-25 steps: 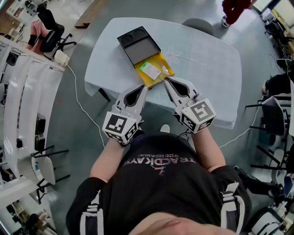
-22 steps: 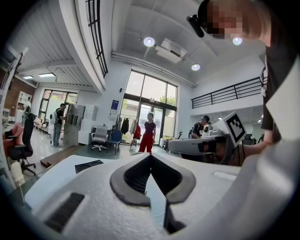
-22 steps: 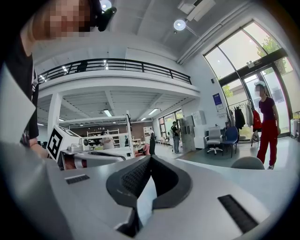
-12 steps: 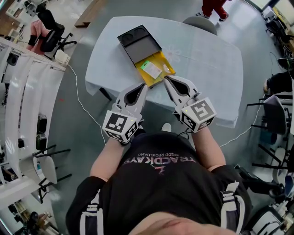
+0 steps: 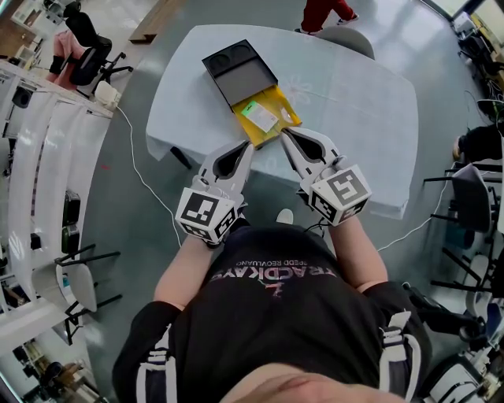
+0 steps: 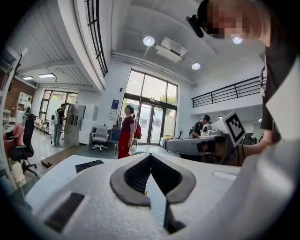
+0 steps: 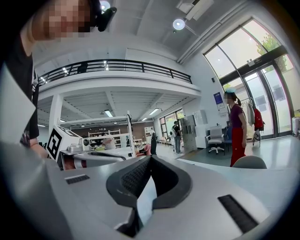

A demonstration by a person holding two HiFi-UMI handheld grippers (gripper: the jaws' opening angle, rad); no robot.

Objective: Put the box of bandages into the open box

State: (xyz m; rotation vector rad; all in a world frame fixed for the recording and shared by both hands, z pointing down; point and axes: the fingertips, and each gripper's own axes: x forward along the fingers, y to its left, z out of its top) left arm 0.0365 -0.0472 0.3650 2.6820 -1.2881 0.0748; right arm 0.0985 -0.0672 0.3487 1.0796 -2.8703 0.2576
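A small white and green box of bandages (image 5: 258, 118) lies in the yellow tray (image 5: 277, 105) of the open box, whose black part (image 5: 236, 72) lies beyond it toward the far left of the table. Both grippers hover over the table's near edge and point at the yellow tray. My left gripper (image 5: 250, 145) is shut with nothing between its fingers, its tips just short of the tray's near corner. My right gripper (image 5: 284, 134) is also shut and empty, close to the tray's near right side. The left gripper view shows its jaws (image 6: 150, 155) meeting at the tip, and the right gripper view (image 7: 150, 158) shows the same.
The table (image 5: 354, 102) has a pale cloth. A grey chair (image 5: 342, 39) stands at its far side, where a person in red trousers (image 5: 319, 11) walks. Office chairs (image 5: 83, 63) and white desks stand at the left. A white cable (image 5: 138, 181) runs over the floor.
Both grippers have kept still. The person in red trousers has walked to the left along the far side of the table.
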